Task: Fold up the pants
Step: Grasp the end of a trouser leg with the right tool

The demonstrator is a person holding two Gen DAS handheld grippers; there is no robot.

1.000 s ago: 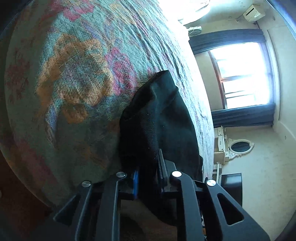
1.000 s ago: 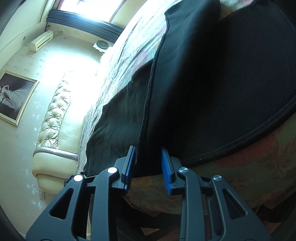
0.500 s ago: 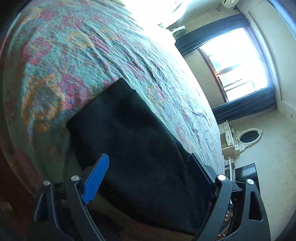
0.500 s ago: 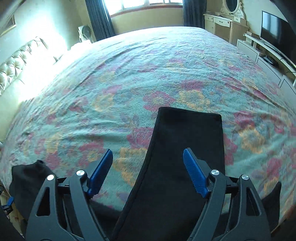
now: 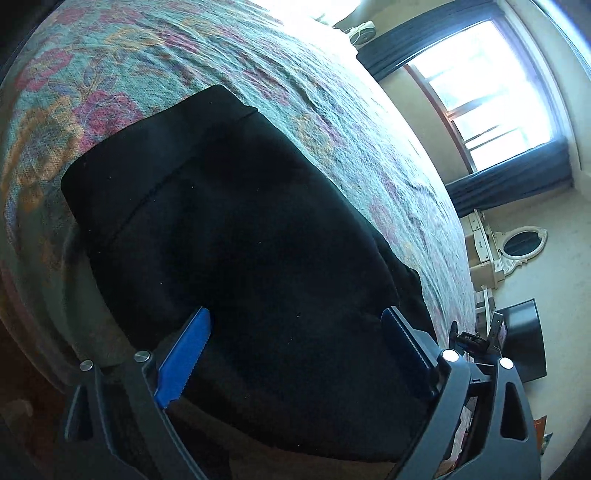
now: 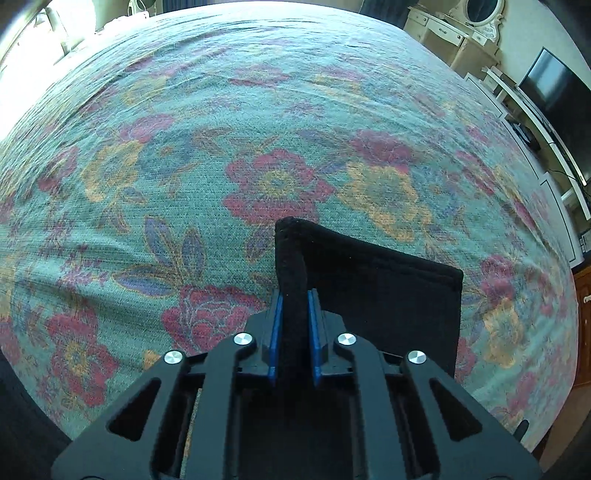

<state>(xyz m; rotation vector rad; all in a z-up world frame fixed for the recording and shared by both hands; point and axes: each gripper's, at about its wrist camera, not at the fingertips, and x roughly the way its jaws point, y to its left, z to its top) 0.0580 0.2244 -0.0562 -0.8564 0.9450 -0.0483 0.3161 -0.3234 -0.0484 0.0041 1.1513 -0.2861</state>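
On the floral bedspread [image 6: 184, 155] lie the black pants [image 5: 236, 236], over which the left gripper [image 5: 295, 354] hangs with its blue pads [image 5: 183, 356] spread wide and holding nothing, while the right gripper [image 6: 294, 328] is clamped on a raised fold of the pants' edge [image 6: 291, 258].

— What is filling most of the room?
— A wide bed [image 6: 258, 122], its teal floral bedspread [image 5: 258, 74] reaching every edge.
— And light?
— Daylight is pouring through a tall window [image 5: 491, 92], dark curtains [image 5: 517, 181] hanging beside it.
— Furniture?
— A cream dresser [image 6: 447, 33] with an oval mirror [image 5: 521, 243] is standing against the pale wall [image 5: 561, 258]; a dark television [image 6: 557, 92] is sitting on a white stand past the bed's right edge.
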